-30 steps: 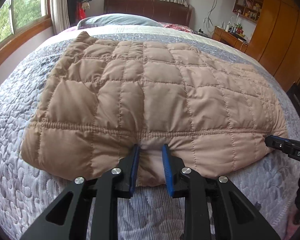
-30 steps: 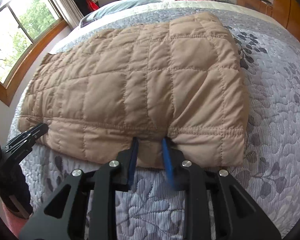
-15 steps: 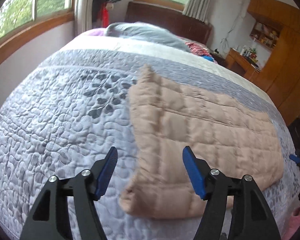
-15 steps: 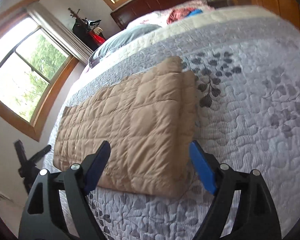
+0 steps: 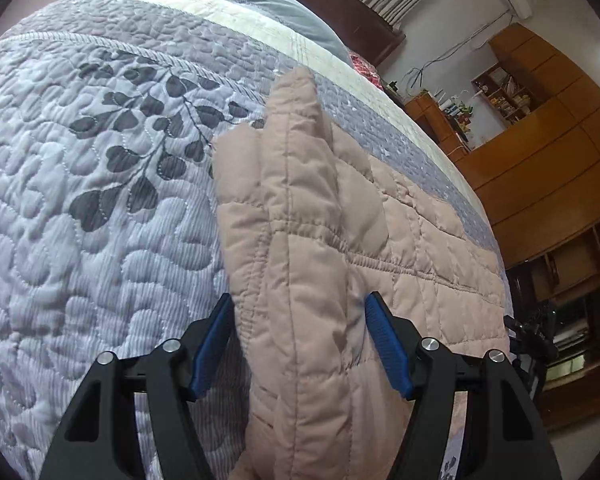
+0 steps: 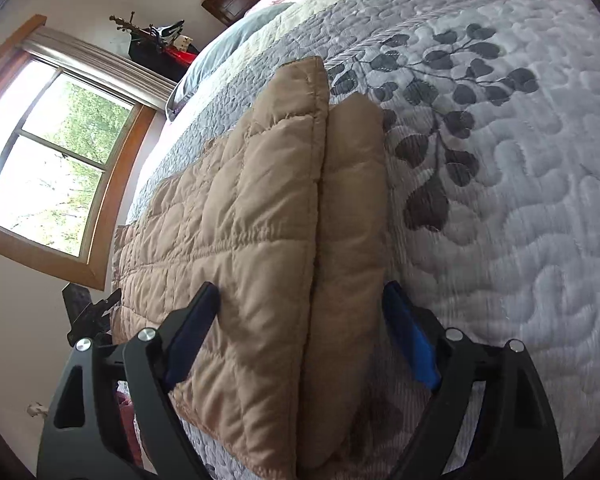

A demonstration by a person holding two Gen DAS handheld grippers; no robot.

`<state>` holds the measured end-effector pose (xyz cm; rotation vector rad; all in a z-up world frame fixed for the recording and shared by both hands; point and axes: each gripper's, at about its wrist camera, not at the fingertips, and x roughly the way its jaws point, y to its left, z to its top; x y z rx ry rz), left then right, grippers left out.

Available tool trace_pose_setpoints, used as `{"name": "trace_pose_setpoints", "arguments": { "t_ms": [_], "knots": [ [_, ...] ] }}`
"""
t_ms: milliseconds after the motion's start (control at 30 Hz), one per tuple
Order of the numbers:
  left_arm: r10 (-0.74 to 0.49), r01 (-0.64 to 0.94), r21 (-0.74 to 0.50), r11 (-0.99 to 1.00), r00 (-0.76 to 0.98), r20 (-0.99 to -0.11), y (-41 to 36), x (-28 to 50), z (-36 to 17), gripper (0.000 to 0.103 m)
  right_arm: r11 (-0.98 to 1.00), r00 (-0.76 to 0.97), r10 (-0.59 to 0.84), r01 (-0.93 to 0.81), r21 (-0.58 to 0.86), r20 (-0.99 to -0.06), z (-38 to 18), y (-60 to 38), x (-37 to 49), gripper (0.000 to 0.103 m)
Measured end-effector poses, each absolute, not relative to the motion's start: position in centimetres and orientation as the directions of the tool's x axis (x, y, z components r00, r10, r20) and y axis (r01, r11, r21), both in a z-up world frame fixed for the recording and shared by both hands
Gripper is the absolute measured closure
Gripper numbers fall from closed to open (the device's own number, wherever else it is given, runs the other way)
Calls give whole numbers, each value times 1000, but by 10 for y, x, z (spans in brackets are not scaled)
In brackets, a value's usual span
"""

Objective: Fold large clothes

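- Right, one tan quilted jacket [image 5: 324,264] lies folded on the bed, across the grey leaf-patterned bedspread [image 5: 80,208], running from lower centre up toward the upper middle of both views.
- Two tools in play: the left tool [image 5: 300,344] has its blue pads spread wide, straddling the jacket's thick left end, with no squeeze showing.
- Likewise the right tool [image 6: 300,340] is spread wide around the doubled right end [image 6: 332,240], pads at either flank.
- Two layers are countable at that right end, seam between them.
- One grey pillow [image 5: 276,8] sits at the top, one wooden cabinet [image 5: 548,152] on the right, one window [image 6: 56,168] at left of the right view.
- Nothing blocks either tool except the jacket's own bulk.
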<state>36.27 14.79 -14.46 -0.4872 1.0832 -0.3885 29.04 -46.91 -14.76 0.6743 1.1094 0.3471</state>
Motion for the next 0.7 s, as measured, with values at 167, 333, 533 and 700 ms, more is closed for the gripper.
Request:
{"name": "trace_pose_setpoints", "arguments": {
  "t_ms": [167,333,533,700],
  "knots": [
    [-556,76,-574,816,378,-740,137,381,-152,31,759,418,584,23,650,-696,-145,-456,295,20],
    [-551,88,-564,821,380,-743,123,379,-150,53,754,410,605,-20,656,-683,-142,-438,298,58],
    [-563,97,-582,808,423,-710,120,363,-129,84,745,435,619,-61,664,-654,-110,-434,281,82],
    [-571,146,-574,806,449,-687,119,332,-94,87,740,461,635,-132,660,-620,-63,-428,248,84]
  ]
}}
